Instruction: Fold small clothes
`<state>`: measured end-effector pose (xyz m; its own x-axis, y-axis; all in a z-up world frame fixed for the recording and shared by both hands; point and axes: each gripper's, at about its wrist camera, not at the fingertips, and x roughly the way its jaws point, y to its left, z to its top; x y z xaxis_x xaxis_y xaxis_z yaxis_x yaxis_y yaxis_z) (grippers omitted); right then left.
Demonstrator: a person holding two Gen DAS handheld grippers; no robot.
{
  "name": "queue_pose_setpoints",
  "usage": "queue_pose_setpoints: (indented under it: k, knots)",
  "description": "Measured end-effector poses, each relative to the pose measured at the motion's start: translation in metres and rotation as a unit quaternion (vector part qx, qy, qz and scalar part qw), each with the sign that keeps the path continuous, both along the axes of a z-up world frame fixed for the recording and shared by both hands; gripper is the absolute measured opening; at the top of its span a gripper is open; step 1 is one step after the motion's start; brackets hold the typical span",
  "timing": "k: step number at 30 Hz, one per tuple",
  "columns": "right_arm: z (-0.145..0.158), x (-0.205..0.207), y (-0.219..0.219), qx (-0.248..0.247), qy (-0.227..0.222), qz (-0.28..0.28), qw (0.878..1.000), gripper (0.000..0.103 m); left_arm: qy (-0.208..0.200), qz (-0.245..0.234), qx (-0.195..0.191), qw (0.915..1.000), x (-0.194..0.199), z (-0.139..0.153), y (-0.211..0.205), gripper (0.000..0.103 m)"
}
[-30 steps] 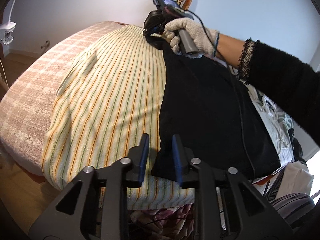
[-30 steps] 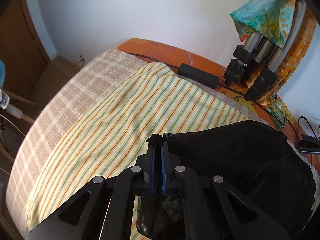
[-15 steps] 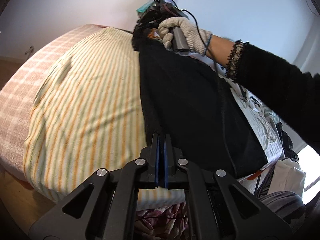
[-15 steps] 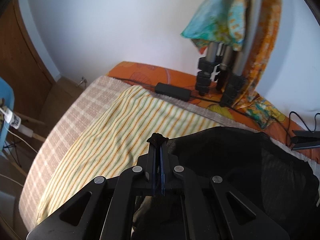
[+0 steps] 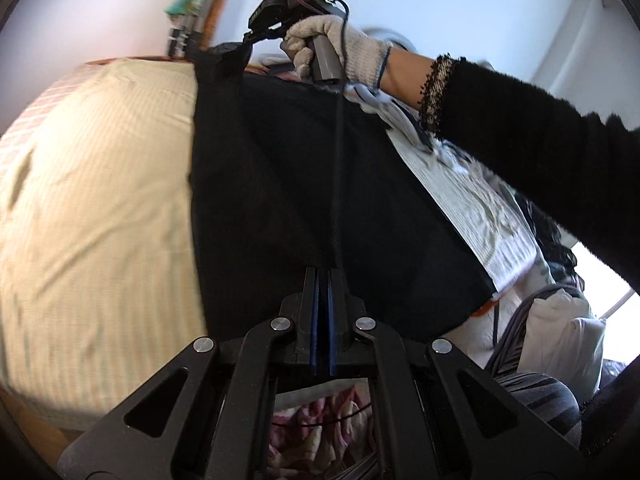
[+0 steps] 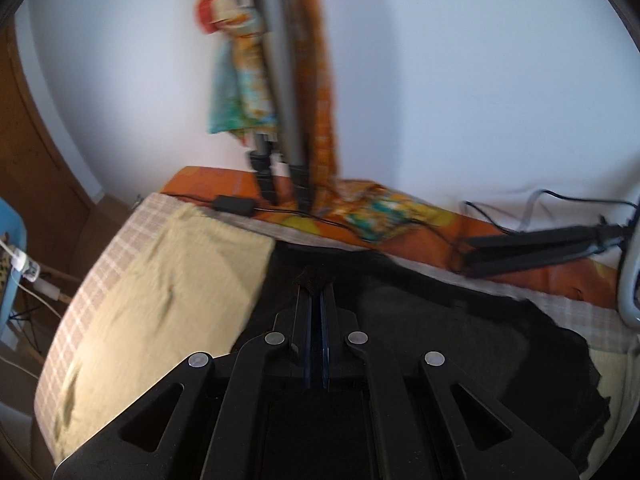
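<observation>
A black garment is stretched over the bed between my two grippers. My left gripper is shut on its near edge. My right gripper is shut on the far corner and holds it lifted; it shows in the left wrist view, held by a gloved hand. In the right wrist view the garment hangs below the fingers. It lies partly over a yellow striped towel.
The bed has a checked cover and an orange sheet at the wall. A tripod with coloured cloth stands at the back, with a black adapter and cable. White printed clothes lie to the right.
My left gripper closed on the garment's near edge. Both grippers lifted it and carried it right, off the striped towel. The right wrist view tilted up toward the wall.
</observation>
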<state>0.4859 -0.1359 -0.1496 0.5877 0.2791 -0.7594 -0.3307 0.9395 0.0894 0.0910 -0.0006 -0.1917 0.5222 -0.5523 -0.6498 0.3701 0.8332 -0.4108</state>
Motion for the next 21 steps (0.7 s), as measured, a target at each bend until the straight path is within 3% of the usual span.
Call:
queue_pose_setpoints:
  k: [5,11,12,13,14,15,17,19,21]
  knots:
    - [-0.016,0.007,-0.031,-0.013,0.011,-0.024,1.0,0.002,0.018,-0.024,0.009,0.9995,0.007,-0.005,-0.024,0.001]
    - [-0.029,0.01,-0.03,-0.027,0.016,-0.024,0.999,0.002,0.028,-0.046,0.014,0.9985,0.01,-0.006,-0.034,0.001]
    - [-0.03,0.011,-0.03,-0.03,0.019,-0.023,0.999,0.002,0.034,-0.049,0.013,0.9982,0.012,-0.008,-0.04,0.002]
    - [-0.031,0.011,-0.03,-0.033,0.02,-0.023,0.999,0.003,0.04,-0.052,0.012,0.9977,0.014,-0.01,-0.044,0.014]
    - [-0.032,0.011,-0.03,-0.036,0.022,-0.022,0.999,0.007,0.044,-0.057,0.011,0.9974,0.014,-0.011,-0.044,0.026]
    - [-0.033,0.01,-0.03,-0.041,0.024,-0.025,0.999,0.01,0.042,-0.059,0.011,0.9973,0.013,-0.009,-0.045,0.029]
    - [-0.033,0.01,-0.033,-0.048,0.022,-0.033,0.998,0.042,0.035,-0.064,0.017,0.9972,0.01,-0.006,-0.046,0.04]
    - [-0.029,0.006,-0.039,-0.053,0.012,-0.044,0.998,0.051,0.029,-0.061,0.026,0.9974,0.008,-0.004,-0.045,0.051]
    - [-0.023,0.002,-0.049,-0.044,0.01,-0.051,0.998,0.051,0.025,-0.057,0.028,0.9977,0.006,-0.001,-0.042,0.051]
